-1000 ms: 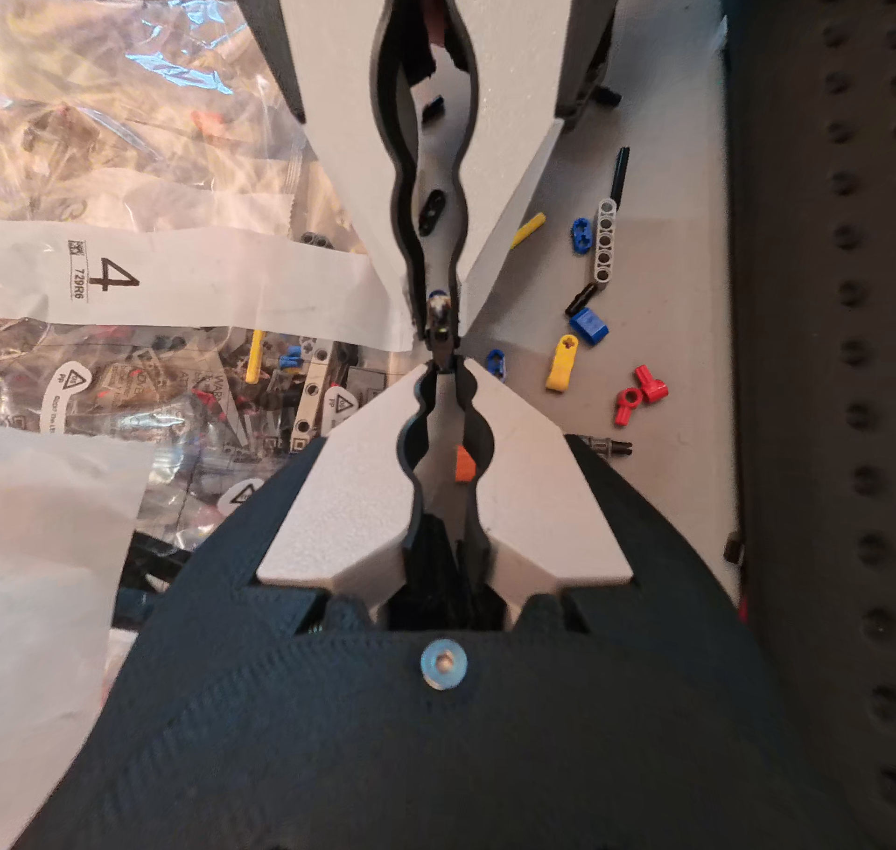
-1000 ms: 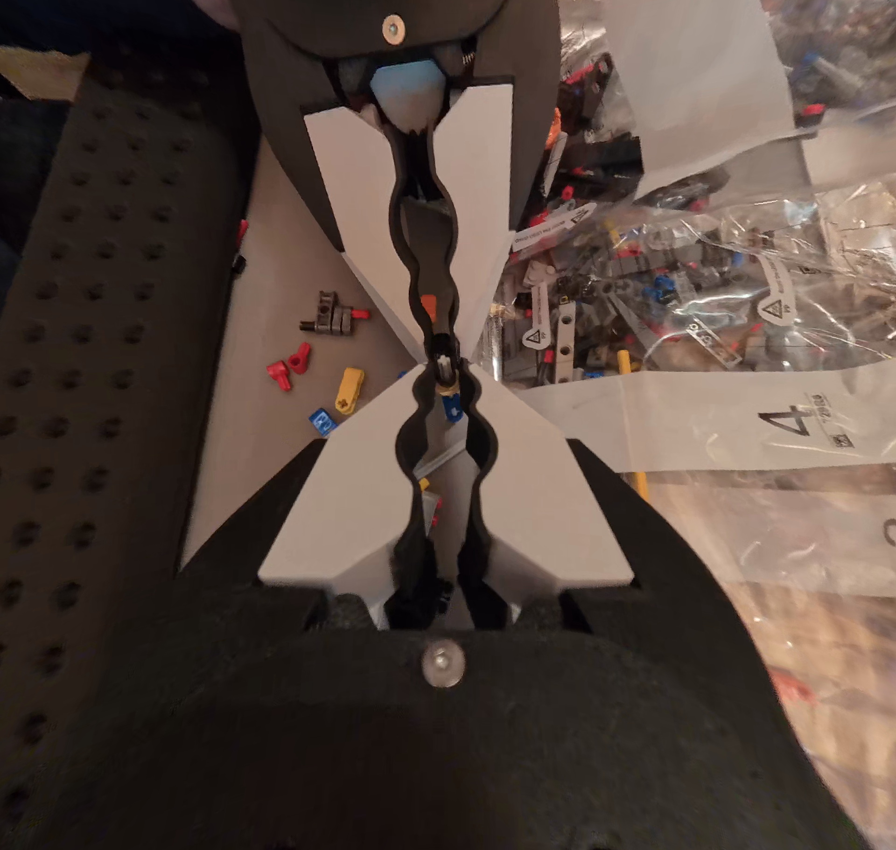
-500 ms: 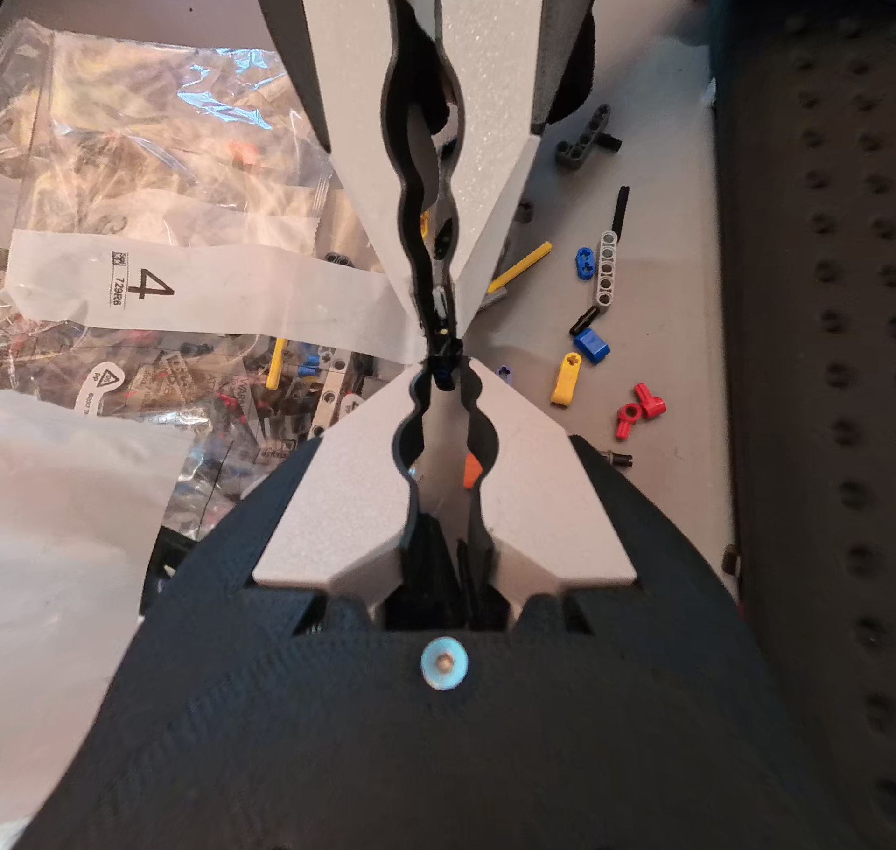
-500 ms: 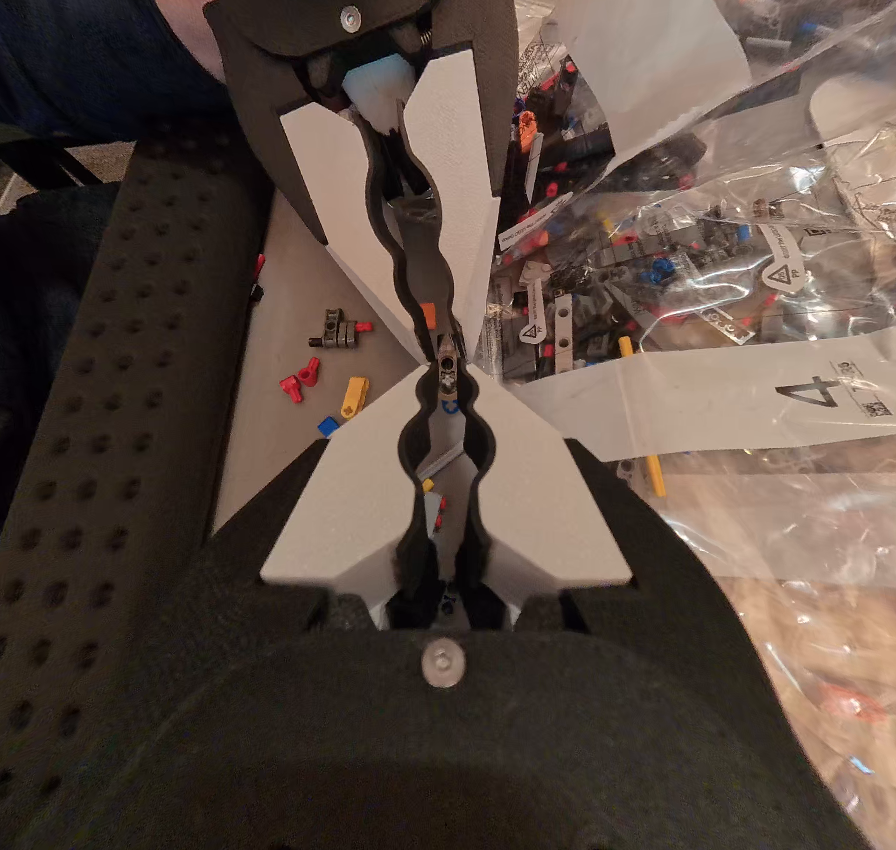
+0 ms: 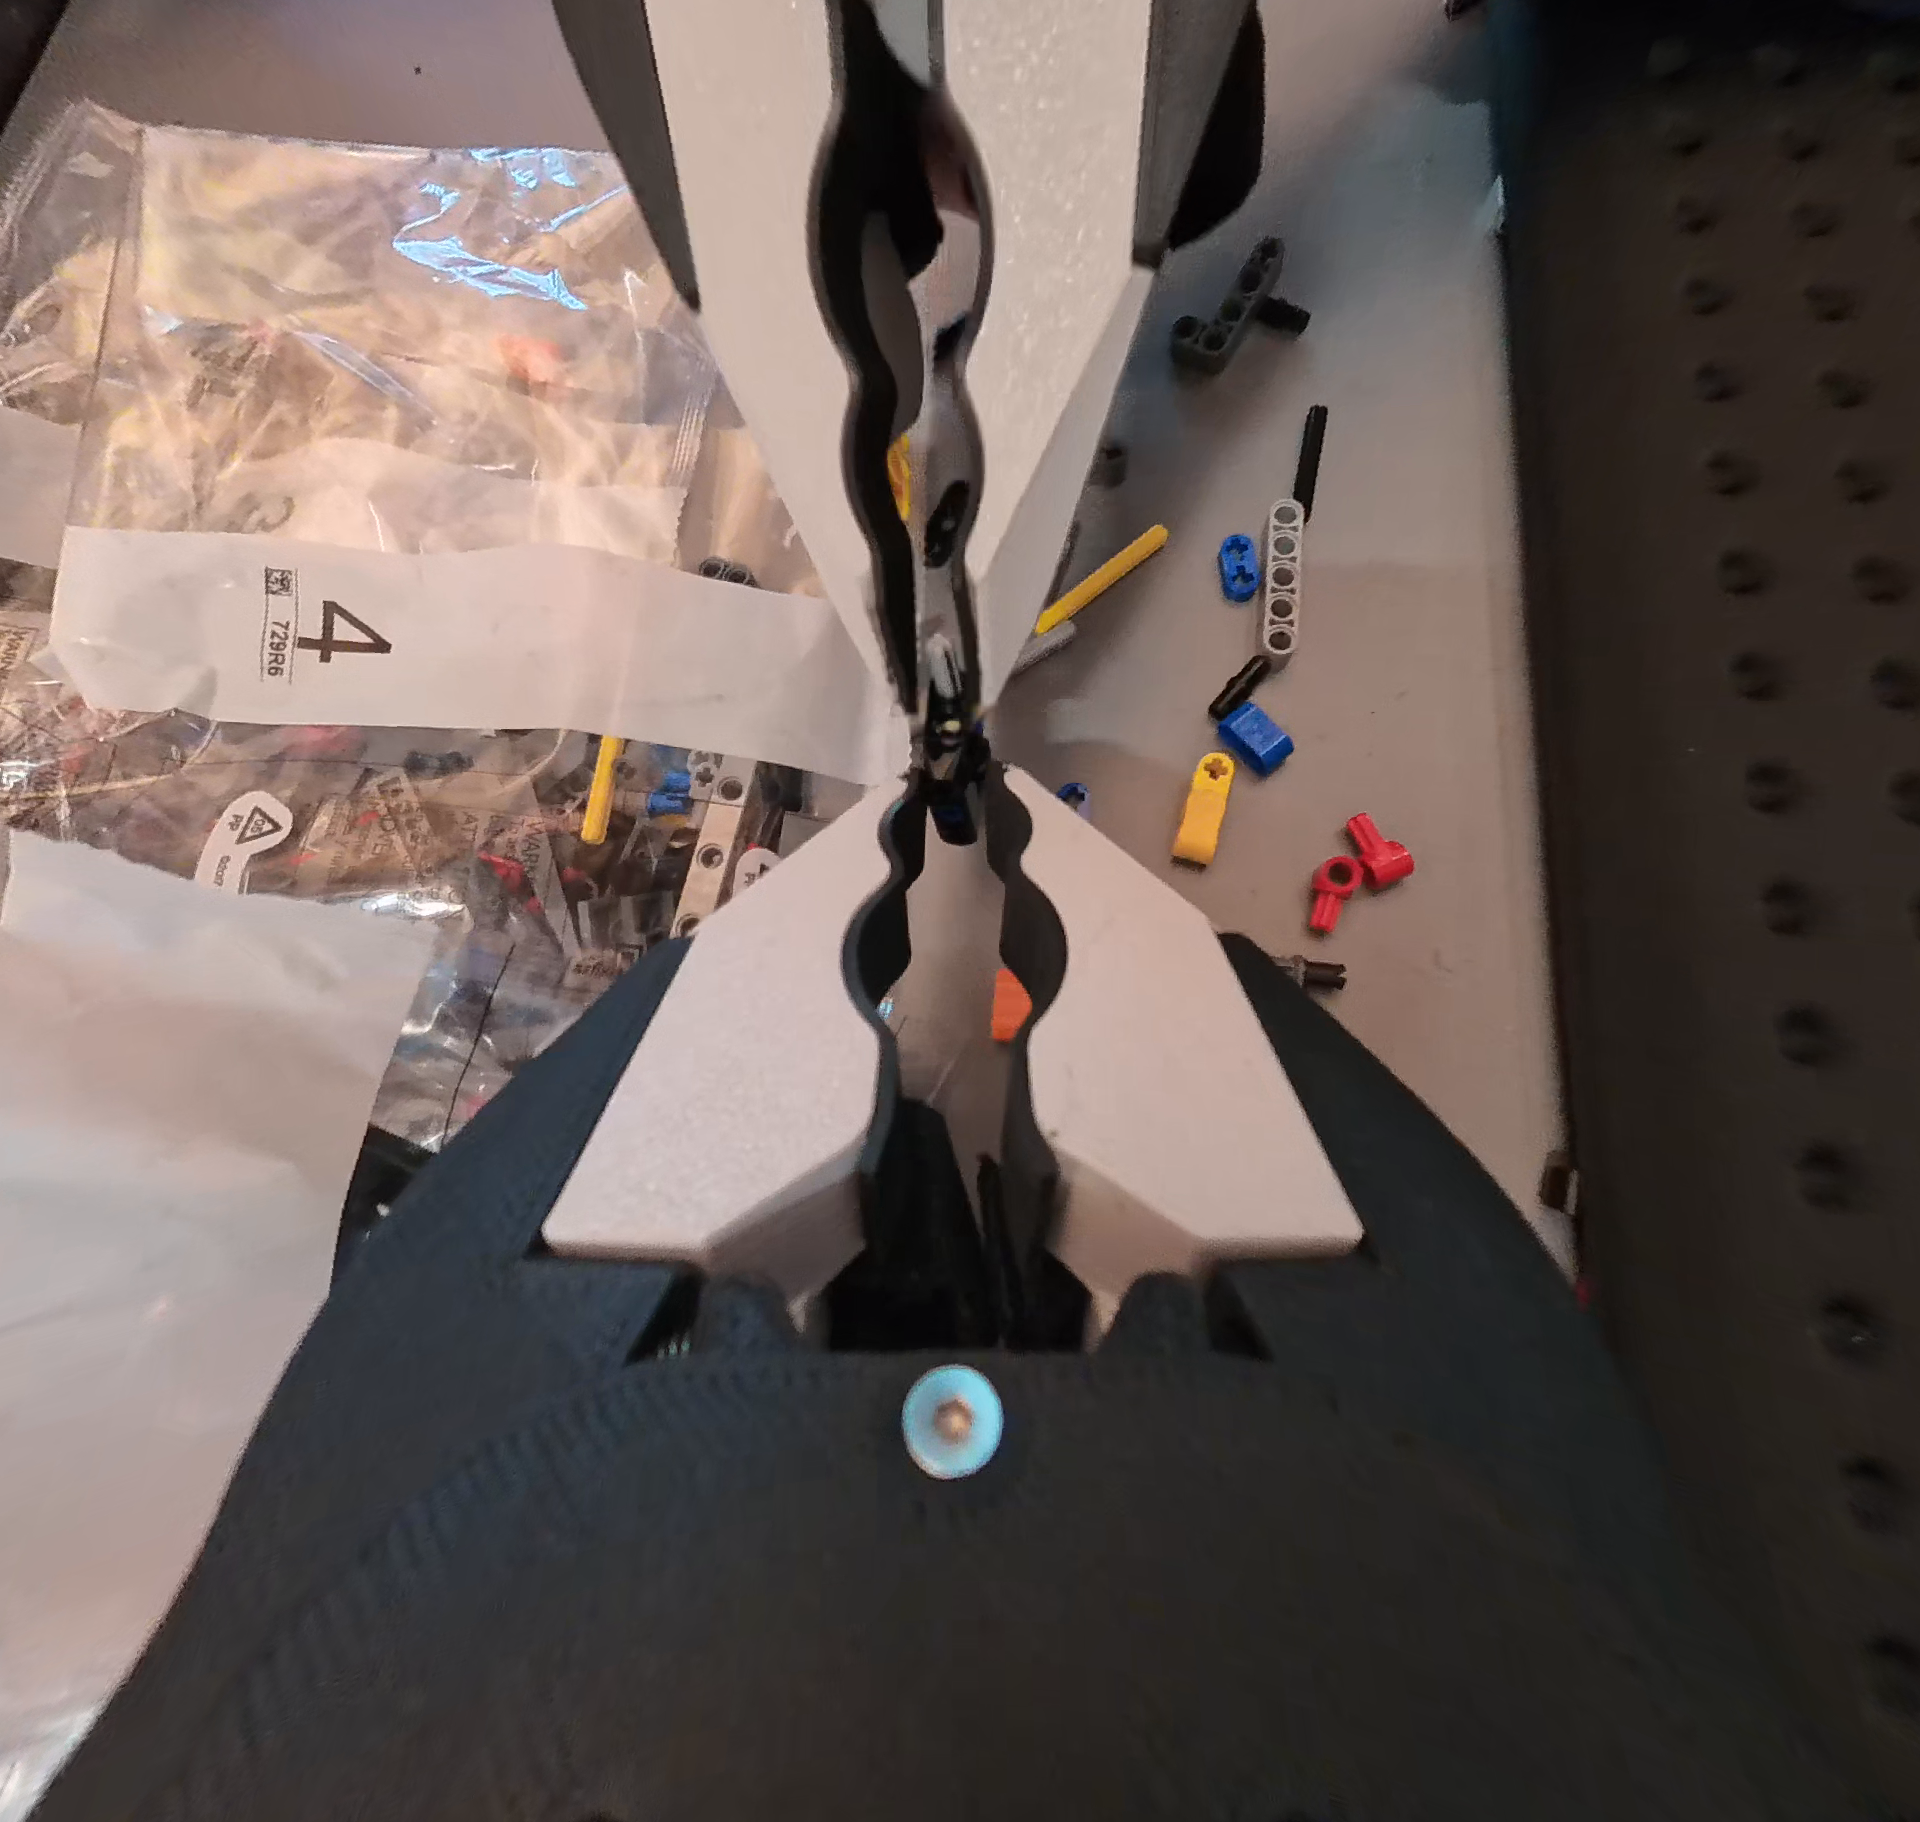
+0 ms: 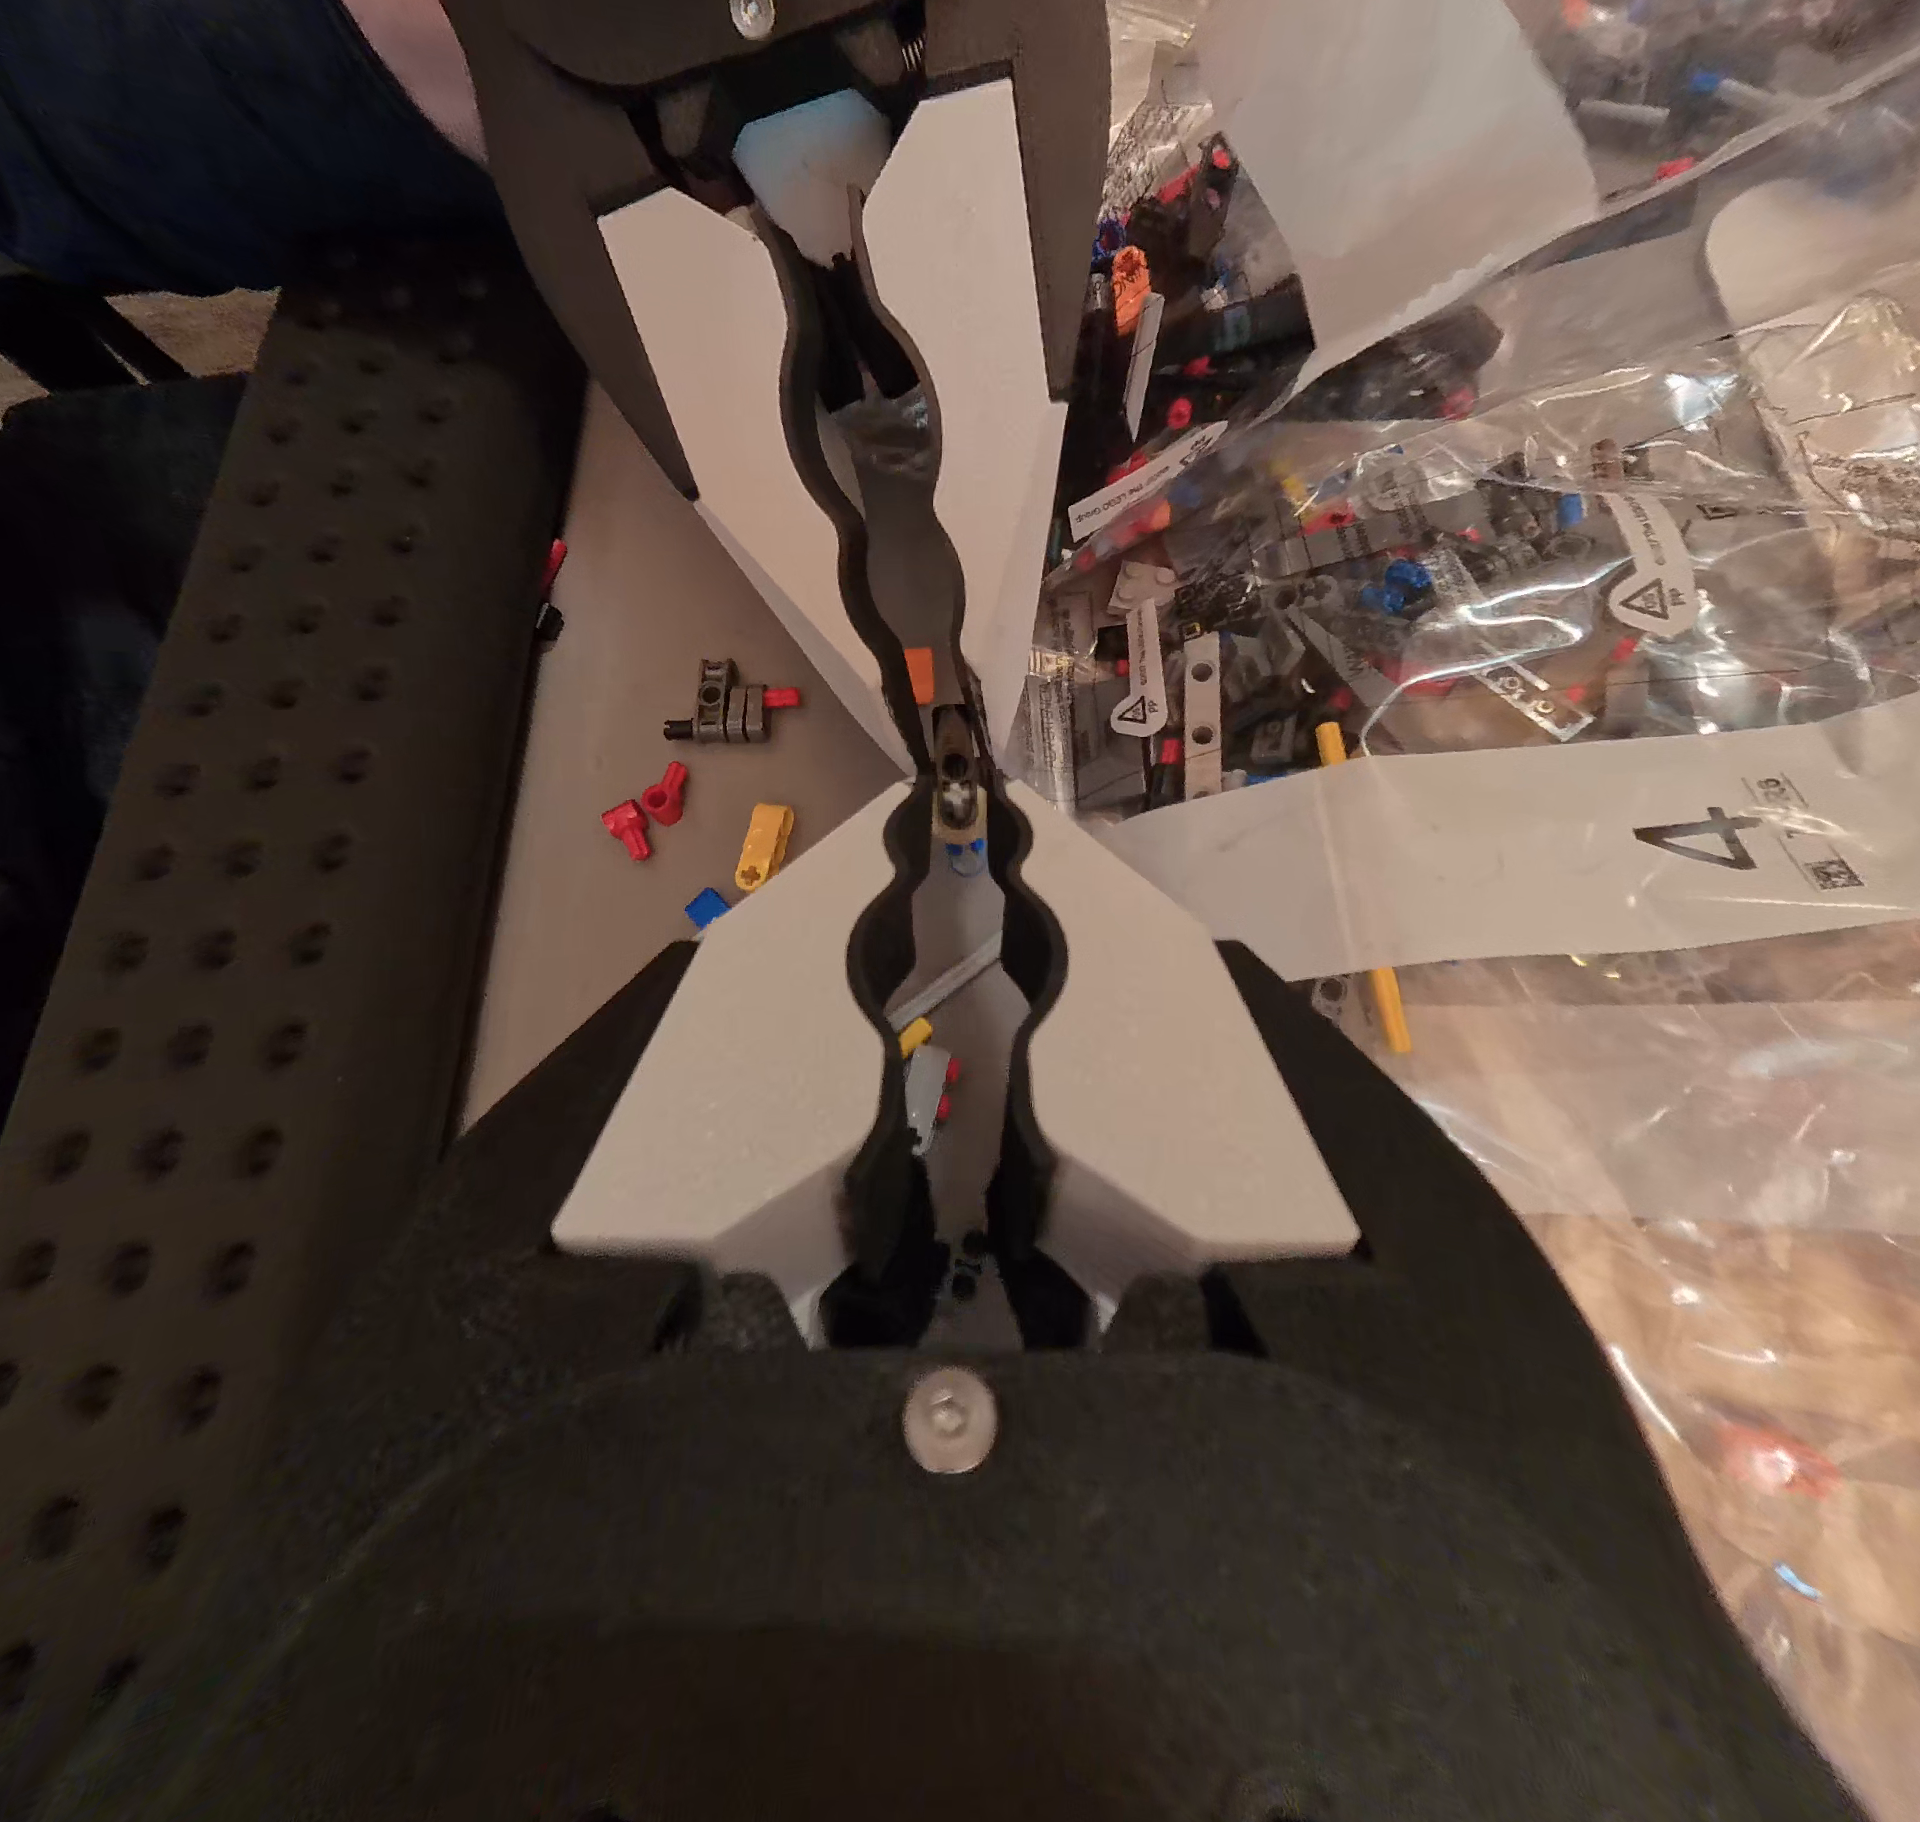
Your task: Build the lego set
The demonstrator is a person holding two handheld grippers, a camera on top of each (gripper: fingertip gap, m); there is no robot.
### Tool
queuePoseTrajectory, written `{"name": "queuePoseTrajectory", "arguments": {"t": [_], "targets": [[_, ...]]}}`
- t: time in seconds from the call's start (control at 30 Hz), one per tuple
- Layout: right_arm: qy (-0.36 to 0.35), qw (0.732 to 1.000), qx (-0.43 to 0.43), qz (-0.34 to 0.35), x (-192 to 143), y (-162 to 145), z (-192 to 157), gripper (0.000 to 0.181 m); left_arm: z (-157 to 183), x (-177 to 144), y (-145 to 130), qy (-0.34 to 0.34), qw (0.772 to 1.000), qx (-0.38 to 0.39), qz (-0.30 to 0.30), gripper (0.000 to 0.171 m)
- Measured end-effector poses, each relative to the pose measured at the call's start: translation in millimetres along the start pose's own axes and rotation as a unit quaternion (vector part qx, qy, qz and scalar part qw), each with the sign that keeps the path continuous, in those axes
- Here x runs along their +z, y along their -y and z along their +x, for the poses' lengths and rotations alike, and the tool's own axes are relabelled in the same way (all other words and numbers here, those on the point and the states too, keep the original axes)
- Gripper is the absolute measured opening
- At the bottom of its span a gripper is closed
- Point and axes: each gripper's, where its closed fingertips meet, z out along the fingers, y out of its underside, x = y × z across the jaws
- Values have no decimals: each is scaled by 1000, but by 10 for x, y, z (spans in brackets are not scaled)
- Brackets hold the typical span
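clear bag (image 5: 343, 401), white printed label strip (image 5: 499, 629)

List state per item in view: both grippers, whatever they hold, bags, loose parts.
left gripper: shut on small dark piece
right gripper: shut on tan piece
small dark piece: pinched at fingertips, meets the tan piece
tan piece: pinched, off the table
numbered bag: sealed, full, lying flat
yellow connector: loose on table
red connectors: loose, touching each other
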Motion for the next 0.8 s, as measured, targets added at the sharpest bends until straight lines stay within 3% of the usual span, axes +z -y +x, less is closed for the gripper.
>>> {"name": "queuePoseTrajectory", "arguments": {"t": [0.8], "targets": [[-9,999,1,-40,83,-110,-3,3,11,56,-105,9,999,10,-36,9]]}}
